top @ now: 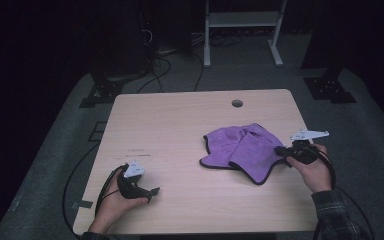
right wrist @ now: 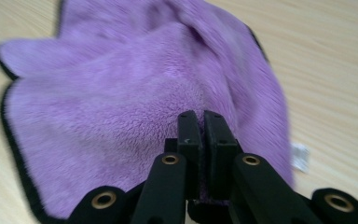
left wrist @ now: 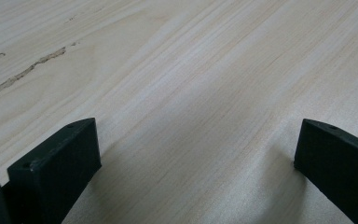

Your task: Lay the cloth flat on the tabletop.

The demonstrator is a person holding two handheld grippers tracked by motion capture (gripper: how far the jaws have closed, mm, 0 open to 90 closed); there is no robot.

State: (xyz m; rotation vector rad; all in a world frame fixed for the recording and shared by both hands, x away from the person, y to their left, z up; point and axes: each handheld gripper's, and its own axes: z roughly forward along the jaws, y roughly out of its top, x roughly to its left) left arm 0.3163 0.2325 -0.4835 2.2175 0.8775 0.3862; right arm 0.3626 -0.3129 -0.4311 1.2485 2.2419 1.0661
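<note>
A pale wooden table point(top: 180, 130) fills the middle of the high view, with a small round hole point(top: 237, 103) near its far edge. On its right half lies a purple cloth point(top: 242, 150) with a dark border, crumpled and partly folded over itself. The right gripper point(top: 281, 150) sits at the cloth's right edge, near the table's right side. In the right gripper view its jaws are pressed together on a fold of the cloth point(right wrist: 121, 116), and a small white tag point(right wrist: 299, 157) shows at the cloth's hem. The left gripper point(top: 152, 192) rests near the front left of the table, well apart from the cloth, its jaws spread wide over bare wood.
</note>
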